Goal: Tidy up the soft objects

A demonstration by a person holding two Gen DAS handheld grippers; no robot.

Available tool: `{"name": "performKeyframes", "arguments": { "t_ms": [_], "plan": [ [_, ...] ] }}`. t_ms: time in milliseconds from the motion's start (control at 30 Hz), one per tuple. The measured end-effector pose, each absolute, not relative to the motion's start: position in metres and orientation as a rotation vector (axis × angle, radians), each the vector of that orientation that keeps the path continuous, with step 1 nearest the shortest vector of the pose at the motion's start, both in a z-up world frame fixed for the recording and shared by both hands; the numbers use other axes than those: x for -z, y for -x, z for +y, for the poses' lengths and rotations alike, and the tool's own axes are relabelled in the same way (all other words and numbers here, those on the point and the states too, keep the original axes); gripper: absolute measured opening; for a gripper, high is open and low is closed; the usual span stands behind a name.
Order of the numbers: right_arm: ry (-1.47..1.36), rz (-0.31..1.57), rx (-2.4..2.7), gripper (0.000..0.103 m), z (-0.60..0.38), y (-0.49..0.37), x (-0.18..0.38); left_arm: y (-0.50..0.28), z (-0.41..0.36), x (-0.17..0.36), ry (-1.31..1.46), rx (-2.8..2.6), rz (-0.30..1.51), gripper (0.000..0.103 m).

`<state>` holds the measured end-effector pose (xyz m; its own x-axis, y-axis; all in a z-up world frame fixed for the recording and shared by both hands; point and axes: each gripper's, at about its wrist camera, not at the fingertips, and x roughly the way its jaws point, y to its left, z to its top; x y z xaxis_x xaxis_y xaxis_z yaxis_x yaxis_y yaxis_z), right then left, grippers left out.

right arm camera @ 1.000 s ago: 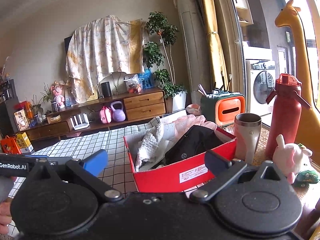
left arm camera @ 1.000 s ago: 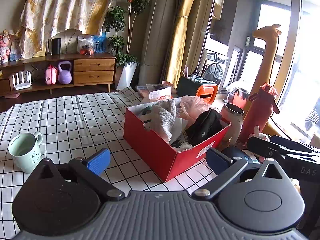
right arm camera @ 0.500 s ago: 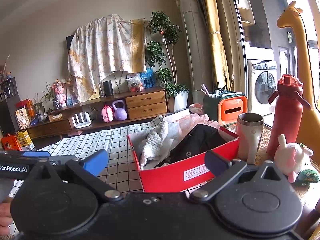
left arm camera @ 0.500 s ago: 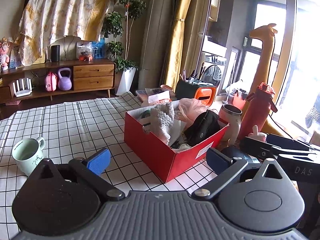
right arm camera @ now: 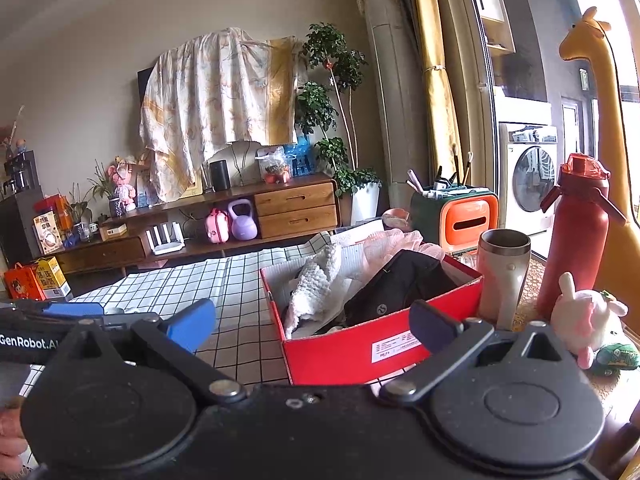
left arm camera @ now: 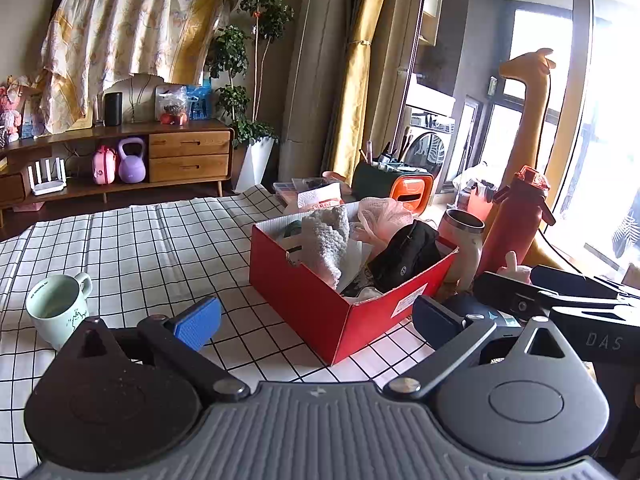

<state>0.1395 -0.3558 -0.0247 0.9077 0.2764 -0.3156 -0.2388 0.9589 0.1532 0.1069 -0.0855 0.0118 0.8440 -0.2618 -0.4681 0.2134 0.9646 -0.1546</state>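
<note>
Item: open red cardboard shoebox (left arm camera: 320, 312), rectangular and thin-walled, with a white label on one end, standing on a surface covered by a white cloth with a black grid (left arm camera: 140, 248). Contents: a cream knitted, nubbly cloth (left arm camera: 326, 240) draped over the near rim; a pale pink gauzy, crumpled fabric (left arm camera: 382, 216) at the back; a black smooth soft pouch (left arm camera: 404, 252) leaning on the far wall. The pile rises above the rim. Left gripper (left arm camera: 316, 316): blue pads apart, holding nothing, hovering short of the box. Right gripper (right arm camera: 312, 324): pads likewise apart and empty, near the box's labelled end. Adjacent hard goods: a mint-green glazed ceramic mug (left arm camera: 58, 308) to the left; a steel-rimmed beige tumbler (right arm camera: 504, 276) just beside the box; a tall red bottle with a flip lid (right arm camera: 574, 240); a small white-and-pink plush rabbit (right arm camera: 584, 316). Risks, judged: the light box likely slides or tips if the knit is pulled sideways; loose loops may snag on a pad; a wide reach by the right gripper could knock over the top-heavy tumbler or bottle; limp fabric may slip from a shallow pinch.
</note>
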Motion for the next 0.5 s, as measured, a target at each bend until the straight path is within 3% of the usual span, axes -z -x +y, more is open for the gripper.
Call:
{"name": "performKeyframes", "arguments": {
  "t_ms": [500],
  "plan": [
    [-0.107,0.349,-0.267,0.103,-0.3548,-0.1387,0.0264,-0.1061,-0.0893,-0.0090,0.090,0.232,0.503,0.103]
  ]
}}
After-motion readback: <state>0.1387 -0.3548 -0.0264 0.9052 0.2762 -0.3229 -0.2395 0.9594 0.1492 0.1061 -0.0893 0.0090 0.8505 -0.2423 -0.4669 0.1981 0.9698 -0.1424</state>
